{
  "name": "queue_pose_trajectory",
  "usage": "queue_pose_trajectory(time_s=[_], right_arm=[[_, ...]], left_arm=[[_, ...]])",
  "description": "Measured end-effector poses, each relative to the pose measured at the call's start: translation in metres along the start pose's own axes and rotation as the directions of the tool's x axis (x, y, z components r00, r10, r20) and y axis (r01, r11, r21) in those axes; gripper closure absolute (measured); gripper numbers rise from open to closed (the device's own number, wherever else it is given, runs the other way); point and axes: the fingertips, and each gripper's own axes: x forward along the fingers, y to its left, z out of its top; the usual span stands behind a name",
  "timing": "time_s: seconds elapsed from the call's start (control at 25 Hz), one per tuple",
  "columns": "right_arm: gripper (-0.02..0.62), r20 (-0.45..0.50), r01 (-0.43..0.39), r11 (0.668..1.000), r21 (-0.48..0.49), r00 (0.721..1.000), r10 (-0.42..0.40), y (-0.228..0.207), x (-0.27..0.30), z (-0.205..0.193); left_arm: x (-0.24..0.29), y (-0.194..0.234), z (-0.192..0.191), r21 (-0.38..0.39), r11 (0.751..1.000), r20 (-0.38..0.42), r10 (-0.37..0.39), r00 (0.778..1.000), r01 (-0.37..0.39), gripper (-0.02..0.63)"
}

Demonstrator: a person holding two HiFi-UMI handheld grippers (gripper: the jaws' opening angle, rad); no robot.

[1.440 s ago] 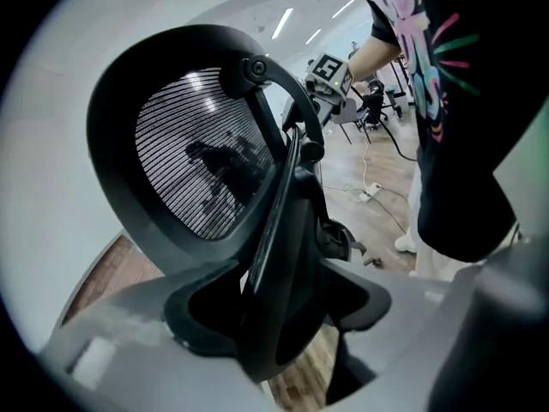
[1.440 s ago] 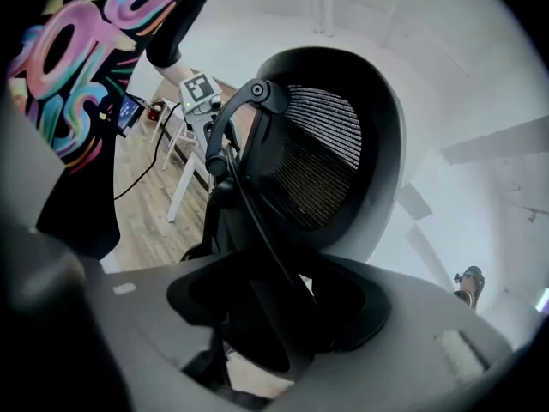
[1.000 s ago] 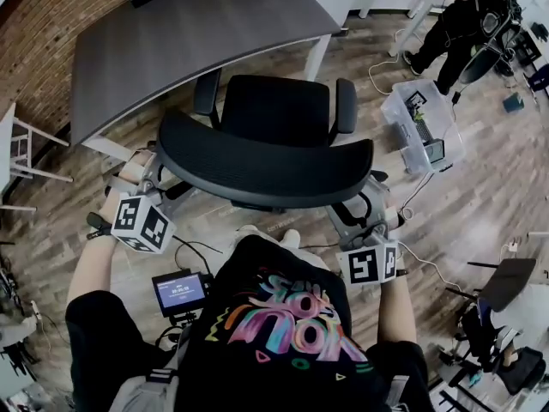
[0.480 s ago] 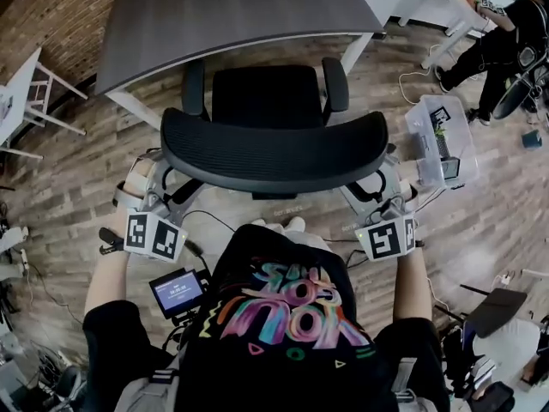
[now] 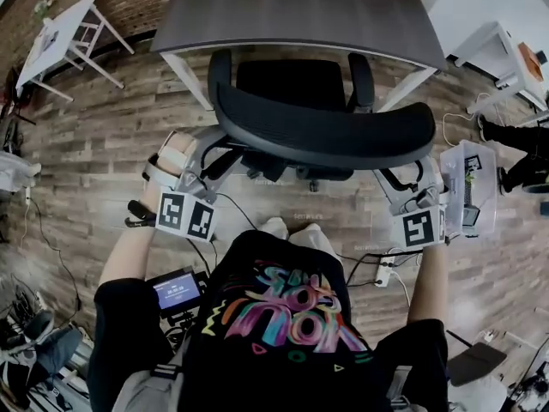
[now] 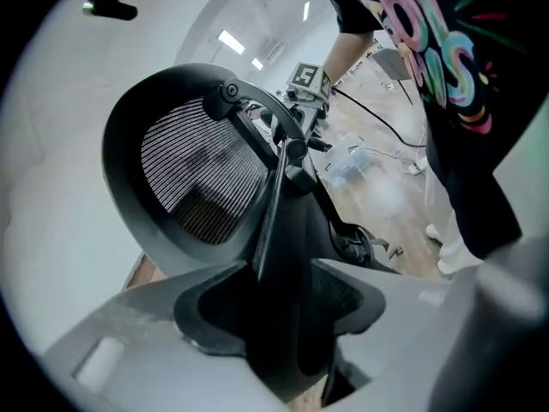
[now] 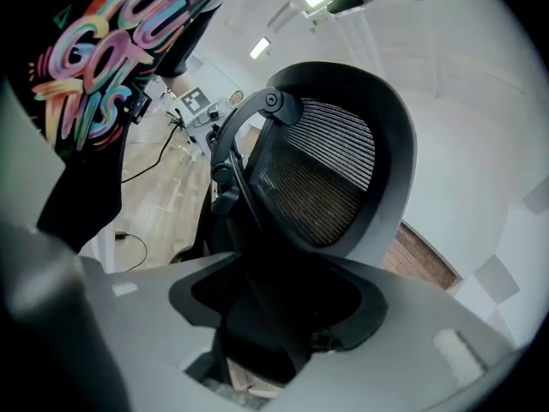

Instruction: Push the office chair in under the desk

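The black office chair stands in front of the dark grey desk (image 5: 300, 7), its seat (image 5: 292, 84) partly under the desk's front edge. Its mesh backrest (image 5: 326, 136) faces me. My left gripper (image 5: 208, 153) is at the backrest's left edge. In the left gripper view the backrest (image 6: 202, 174) rim fills the gap of the left gripper (image 6: 283, 316), whose jaws are closing and pressing on it. My right gripper (image 5: 403, 183) is at the backrest's right edge. Its jaws (image 7: 283, 316) are opening, with the backrest (image 7: 330, 178) rim still between them.
A clear plastic bin (image 5: 467, 183) sits on the wooden floor right of the chair, with cables (image 5: 377, 269) near my feet. A small white table (image 5: 73, 33) is at far left, a white desk (image 5: 506, 50) at far right, and a person's leg (image 5: 523, 166) at the right edge.
The chair has rolled forward to the desk, and its seat now reaches under the front edge. Both grippers have moved forward with the backrest.
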Motion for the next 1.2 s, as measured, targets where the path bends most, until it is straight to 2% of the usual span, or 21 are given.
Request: queue_pose_trajectory(time_s=[0.08,0.68,1.2], right_arm=[[0.351,0.006,-0.009,1.0,-0.006,1.0,0.009,-0.003,0.011,0.002],[0.345,0.012,-0.014,1.0,0.005,1.0,0.014,-0.037,0.076,0.0],[0.347,0.027,-0.048,0.998,-0.049,0.998,0.049,-0.098,0.166,-0.014]], left_arm=[[0.002,0.006,-0.008,-0.013,1.0,-0.011,0.017,1.0,-0.017,0.405],[0.037,0.05,-0.05,0.0,0.996,-0.064,0.083,0.994,-0.084,0.407],[0.099,0.109,-0.1,0.006,0.994,-0.127,0.112,0.986,-0.112,0.394]])
